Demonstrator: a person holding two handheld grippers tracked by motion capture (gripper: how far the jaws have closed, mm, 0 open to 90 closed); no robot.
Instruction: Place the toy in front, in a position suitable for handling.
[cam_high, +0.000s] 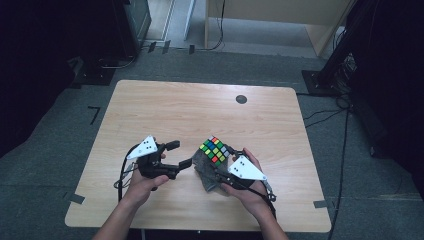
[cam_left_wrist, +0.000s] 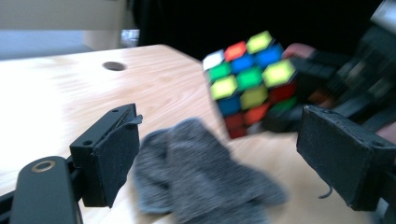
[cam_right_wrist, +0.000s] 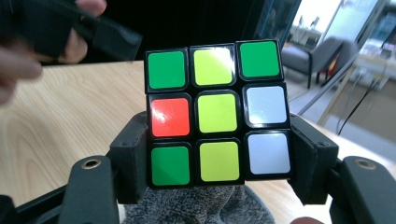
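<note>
Pinching a glossy square-tiled puzzle cube (cam_right_wrist: 217, 114) between padded black jaws, right hand-held gripper (cam_right_wrist: 217, 158) above a fuzzy grey cloth (cam_left_wrist: 201, 172), left hand-held gripper (cam_left_wrist: 219, 154) spread, empty, cloth just beyond, pale wood-grain table (cam_high: 165, 110).

Pale wooden table (cam_high: 165, 107) with a crumpled grey cloth (cam_high: 204, 170) near its front edge

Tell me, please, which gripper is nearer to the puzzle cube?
Right: the right gripper clamps the puzzle cube between its jaws, while the left gripper stands open beside it, apart.
</note>
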